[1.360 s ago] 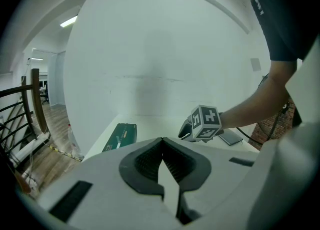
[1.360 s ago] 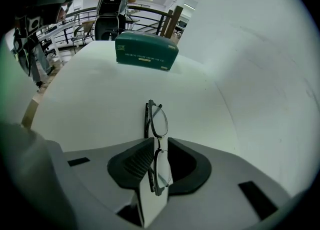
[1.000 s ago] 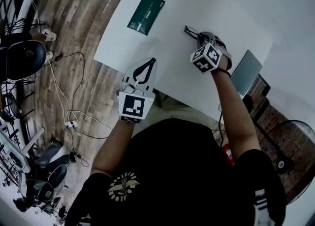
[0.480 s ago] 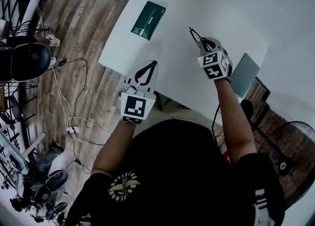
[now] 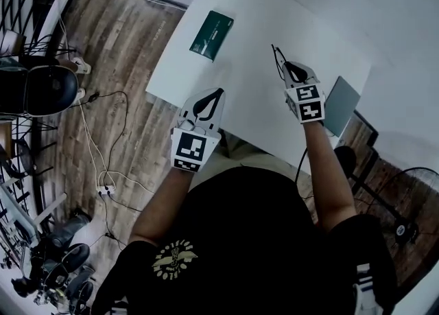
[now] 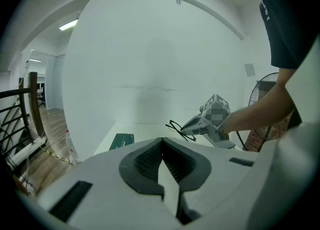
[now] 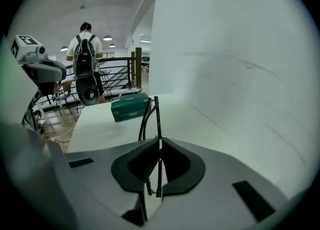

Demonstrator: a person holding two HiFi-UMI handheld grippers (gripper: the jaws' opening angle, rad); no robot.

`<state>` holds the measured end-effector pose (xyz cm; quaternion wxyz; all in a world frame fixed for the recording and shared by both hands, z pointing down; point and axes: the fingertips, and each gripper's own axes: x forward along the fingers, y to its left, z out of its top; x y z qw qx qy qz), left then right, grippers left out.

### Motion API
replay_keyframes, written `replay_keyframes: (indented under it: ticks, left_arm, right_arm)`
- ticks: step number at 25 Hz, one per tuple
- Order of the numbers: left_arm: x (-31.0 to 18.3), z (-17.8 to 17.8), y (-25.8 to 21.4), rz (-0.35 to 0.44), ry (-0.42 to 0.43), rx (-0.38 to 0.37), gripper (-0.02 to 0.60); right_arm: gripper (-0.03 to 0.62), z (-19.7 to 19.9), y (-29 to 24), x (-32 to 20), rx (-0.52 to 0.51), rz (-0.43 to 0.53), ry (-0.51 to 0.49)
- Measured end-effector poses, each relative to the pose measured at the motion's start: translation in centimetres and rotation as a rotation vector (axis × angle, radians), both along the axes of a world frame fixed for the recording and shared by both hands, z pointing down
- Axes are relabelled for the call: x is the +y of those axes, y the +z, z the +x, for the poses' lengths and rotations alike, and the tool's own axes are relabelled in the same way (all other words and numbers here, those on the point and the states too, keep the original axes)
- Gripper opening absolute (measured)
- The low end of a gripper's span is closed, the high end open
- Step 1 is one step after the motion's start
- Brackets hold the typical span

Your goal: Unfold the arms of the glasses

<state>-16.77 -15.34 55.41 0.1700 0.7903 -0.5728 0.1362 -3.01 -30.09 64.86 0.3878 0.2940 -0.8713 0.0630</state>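
Glasses (image 7: pixel 156 116) between jaws of right gripper (image 7: pixel 159 142)

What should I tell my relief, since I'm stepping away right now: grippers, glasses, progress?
Right gripper: fingers just closed, now shut on the glasses, held above the table.
Left gripper: shut, empty, hovering by the table's near edge.
Done: glasses picked up.
Remaining: the arms appear folded; unfold both.
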Motion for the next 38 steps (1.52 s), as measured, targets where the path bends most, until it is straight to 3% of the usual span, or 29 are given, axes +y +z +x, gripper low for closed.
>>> replay_keyframes:
  ticks: [11, 23, 38]
  left_arm:
    - [1.4, -0.1, -4.0, 0.064, 0.04, 0.028, 0.008]
    - [4.2, 1.1, -5.5, 0.074, 0.104, 0.057, 0.008]
    - [8.2, 5.8, -6.0, 0.081, 0.238, 0.107, 0.015]
  right_arm:
    - [0.018, -0.9, -5.6, 4.7, -0.171, 0.047, 0.011]
    - [0.018, -2.9, -11.0, 9.6, -0.298, 0.114, -0.027]
    - [0.018, -3.0, -16.1, 16.2, -0.418, 0.155, 0.021]
